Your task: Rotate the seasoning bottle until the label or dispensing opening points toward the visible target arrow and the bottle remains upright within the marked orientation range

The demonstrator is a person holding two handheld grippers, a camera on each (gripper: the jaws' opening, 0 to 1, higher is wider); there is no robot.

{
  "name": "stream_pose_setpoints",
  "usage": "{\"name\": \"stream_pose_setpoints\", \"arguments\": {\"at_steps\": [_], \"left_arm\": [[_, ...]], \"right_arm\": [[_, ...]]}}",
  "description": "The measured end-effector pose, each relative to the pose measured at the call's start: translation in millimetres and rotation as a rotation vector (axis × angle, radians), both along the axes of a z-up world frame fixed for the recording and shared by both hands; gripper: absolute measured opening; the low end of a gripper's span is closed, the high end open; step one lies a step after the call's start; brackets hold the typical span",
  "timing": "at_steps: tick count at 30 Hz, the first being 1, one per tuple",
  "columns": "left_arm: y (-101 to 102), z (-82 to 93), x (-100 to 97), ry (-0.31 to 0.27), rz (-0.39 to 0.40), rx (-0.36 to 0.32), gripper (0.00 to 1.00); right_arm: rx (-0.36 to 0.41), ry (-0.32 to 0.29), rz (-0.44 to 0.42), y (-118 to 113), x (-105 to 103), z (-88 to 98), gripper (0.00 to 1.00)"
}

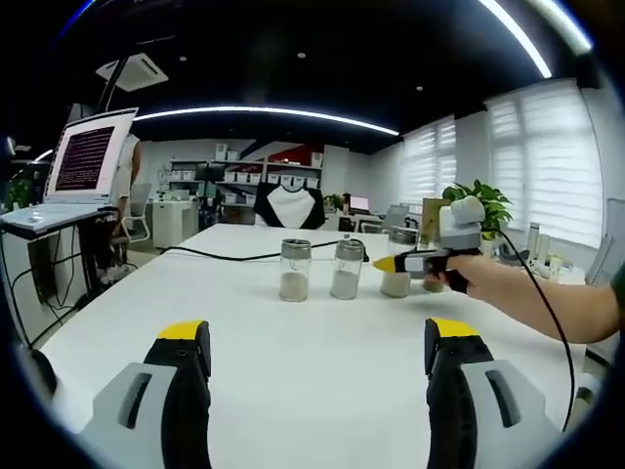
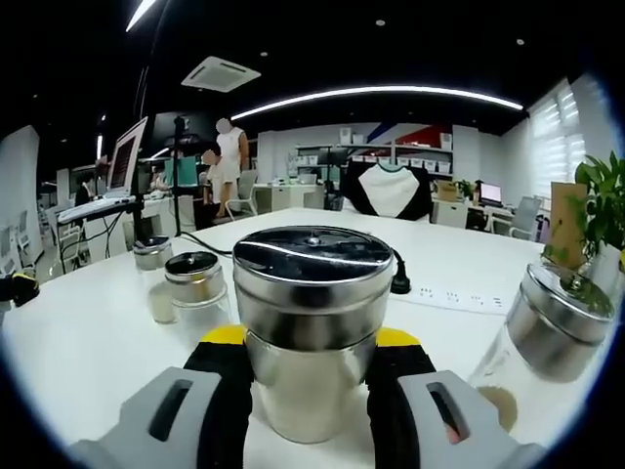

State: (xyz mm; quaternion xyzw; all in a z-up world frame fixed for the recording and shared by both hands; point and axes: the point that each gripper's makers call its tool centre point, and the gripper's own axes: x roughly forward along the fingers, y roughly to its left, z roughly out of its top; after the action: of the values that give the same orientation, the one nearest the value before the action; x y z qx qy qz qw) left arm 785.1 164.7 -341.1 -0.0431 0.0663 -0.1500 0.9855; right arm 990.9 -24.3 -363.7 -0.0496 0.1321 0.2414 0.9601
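– Bottles stand in a row on the white table (image 1: 293,391). Which one gets turned?
– The seasoning bottle (image 2: 311,332). It stands straight up, right of the two jars (image 1: 319,269).
– Who has it?
– The right gripper (image 2: 311,391) hugs its sides. The left gripper (image 1: 317,376) hangs open, far off.

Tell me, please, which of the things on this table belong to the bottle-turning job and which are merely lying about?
Part of the job:
- seasoning bottle, upright between the jaws of the right hand-held gripper
- left hand-held gripper, open, hanging back

Lying about:
- two other jars
- jar at right
- power strip
- black cable
- potted plant
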Motion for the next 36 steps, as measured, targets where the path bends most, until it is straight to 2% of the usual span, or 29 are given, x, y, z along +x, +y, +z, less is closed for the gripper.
{"name": "stream_pose_setpoints", "arguments": {"at_steps": [6, 8, 15, 24, 36], "left_arm": [[1, -8.6, 0.5, 0.025, 0.005, -0.007, 0.96], [3, -9.7, 0.9, 0.026, 0.016, 0.012, 0.96], [5, -10.0, 2.1, 0.027, 0.016, 0.019, 0.97], [3, -8.3, 2.1, 0.026, 0.009, 0.000, 0.97], [1, -8.5, 0.9, 0.025, 0.006, -0.013, 0.99]], "right_arm": [[-0.006, 0.015, 0.028, 1, -14, 0.1, 0.43], [-0.005, 0.015, 0.030, -1, -16, 0.3, 0.43], [-0.002, 0.020, 0.072, 0, -35, 0.4, 0.44], [0.006, 0.012, 0.080, 1, -63, -0.6, 0.44], [0.001, 0.018, 0.097, 0, -88, -1.4, 0.43]]}}
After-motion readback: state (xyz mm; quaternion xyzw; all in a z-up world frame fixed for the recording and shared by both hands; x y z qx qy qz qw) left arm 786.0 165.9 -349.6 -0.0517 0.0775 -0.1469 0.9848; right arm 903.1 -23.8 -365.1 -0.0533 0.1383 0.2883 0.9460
